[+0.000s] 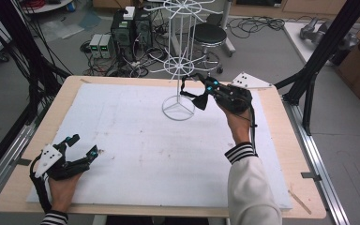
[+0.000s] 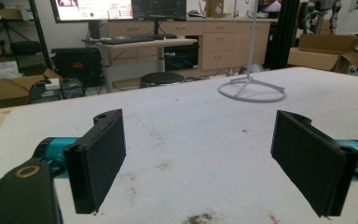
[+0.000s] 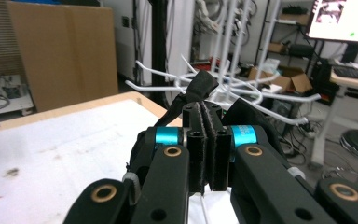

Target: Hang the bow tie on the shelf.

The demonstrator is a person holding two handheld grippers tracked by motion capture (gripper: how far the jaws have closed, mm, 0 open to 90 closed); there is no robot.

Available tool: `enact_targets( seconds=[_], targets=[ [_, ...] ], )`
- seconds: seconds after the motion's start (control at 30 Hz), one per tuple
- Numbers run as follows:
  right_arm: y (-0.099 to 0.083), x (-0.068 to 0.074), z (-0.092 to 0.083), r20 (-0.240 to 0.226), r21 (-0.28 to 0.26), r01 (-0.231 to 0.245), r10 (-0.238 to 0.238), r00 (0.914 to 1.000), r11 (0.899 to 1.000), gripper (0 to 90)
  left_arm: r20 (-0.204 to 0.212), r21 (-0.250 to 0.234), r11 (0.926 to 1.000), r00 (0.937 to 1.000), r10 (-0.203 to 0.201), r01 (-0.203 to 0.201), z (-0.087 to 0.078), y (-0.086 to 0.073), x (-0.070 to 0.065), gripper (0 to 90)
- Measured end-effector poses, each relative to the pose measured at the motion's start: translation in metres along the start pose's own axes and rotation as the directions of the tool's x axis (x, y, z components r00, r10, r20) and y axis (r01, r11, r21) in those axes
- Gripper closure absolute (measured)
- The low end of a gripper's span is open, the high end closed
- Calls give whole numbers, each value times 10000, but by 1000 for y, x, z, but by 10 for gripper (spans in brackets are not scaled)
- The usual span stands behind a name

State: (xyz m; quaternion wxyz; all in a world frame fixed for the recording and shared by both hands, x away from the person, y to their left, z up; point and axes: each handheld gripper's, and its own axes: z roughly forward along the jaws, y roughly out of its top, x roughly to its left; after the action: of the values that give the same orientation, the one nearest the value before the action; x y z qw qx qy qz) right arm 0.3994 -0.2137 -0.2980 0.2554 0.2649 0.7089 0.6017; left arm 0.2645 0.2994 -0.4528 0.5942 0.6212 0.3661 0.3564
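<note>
Black fabric bow tie with strap (image 1: 198, 95) pinched in right gripper (image 1: 205, 92), jaws pressed together, held beside white wire display rack (image 1: 180, 61); not yet hung. Left gripper (image 1: 81, 146) spread, empty, parked on white foam-covered table (image 1: 136, 140).

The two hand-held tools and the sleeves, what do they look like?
Both tools, left and right, are black with flat black pads and teal collars. Brass-ringed holes mark the links. Each carries a grey three-cornered plate and a trailing black cable. The sleeve is white with a black-and-white striped cuff.
</note>
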Motion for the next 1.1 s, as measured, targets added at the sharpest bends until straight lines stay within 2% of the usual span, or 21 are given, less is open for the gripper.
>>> enact_targets(
  seconds=[0.13, 0.47, 0.77, 1.0, 1.1],
  targets=[
    [-5, -6, 4, 240, 144, -313, 310, 9992, 9994, 885, 7, 0, 10000, 10000, -5, 5, 0, 0, 0, 181],
    [-14, -13, 15, 577, 521, -631, 601, 9965, 9966, 884, 17, -1, 10000, 10000, 4, -4, 0, 0, 0, 182],
    [-25, -16, 27, 727, 1244, -910, 824, 9939, 9881, 882, 34, -4, 10000, 10000, -10, 10, 0, 0, 0, 181],
    [-30, -13, 35, 728, 1671, -905, 793, 9942, 9818, 879, 37, -11, 10000, 10000, -12, 12, 0, 0, 1, 181],
    [-32, -11, 39, 657, 1867, -835, 724, 9952, 9789, 827, 45, -12, 10000, 10000, -20, 20, 0, 0, 1, 181]
  ],
)
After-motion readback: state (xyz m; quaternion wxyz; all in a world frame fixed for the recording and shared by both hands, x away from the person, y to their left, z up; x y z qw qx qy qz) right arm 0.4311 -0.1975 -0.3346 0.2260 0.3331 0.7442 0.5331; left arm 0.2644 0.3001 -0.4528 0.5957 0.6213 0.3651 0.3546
